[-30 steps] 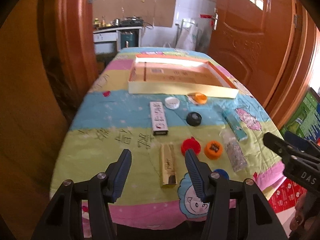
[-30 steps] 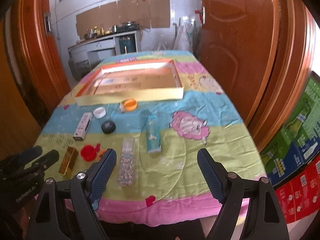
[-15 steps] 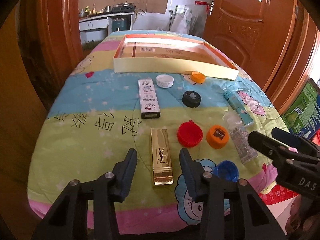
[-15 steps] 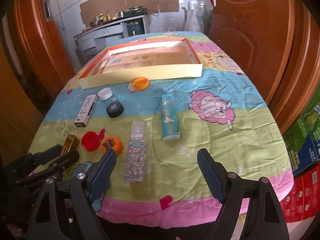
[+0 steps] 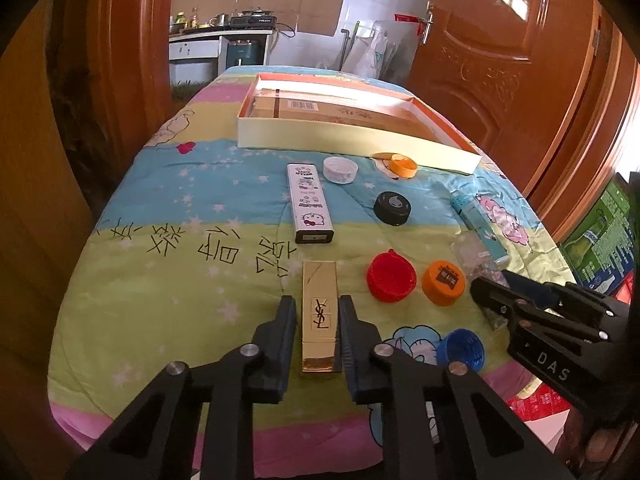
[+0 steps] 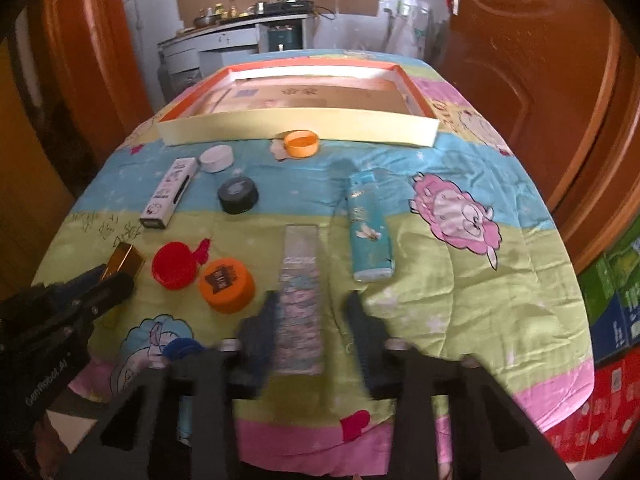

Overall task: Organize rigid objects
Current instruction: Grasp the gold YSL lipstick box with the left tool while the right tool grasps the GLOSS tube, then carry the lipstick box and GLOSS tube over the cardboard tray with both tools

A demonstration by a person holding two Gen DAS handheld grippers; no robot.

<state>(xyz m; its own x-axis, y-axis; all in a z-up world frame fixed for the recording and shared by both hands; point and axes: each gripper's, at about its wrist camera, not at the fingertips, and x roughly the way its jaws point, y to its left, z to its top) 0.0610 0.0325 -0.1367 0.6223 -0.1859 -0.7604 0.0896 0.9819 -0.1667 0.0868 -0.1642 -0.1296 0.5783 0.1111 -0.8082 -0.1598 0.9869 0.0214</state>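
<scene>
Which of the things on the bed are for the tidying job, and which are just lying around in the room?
For the job:
gold box, held in the left gripper
clear glitter box, between the right gripper pads
white box
teal bottle
loose caps, like the red cap
open tray

Just lying about:
kitchen counter
wooden door

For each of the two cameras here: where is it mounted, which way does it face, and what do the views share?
Left wrist: on the left claw, looking down the table; its fingers clamp the gold box; right claw at right edge.
Right wrist: on the right claw, facing likewise, closed on the clear glitter box; left claw at left edge.
Shared: cardboard tray, red cap, gold box.
</scene>
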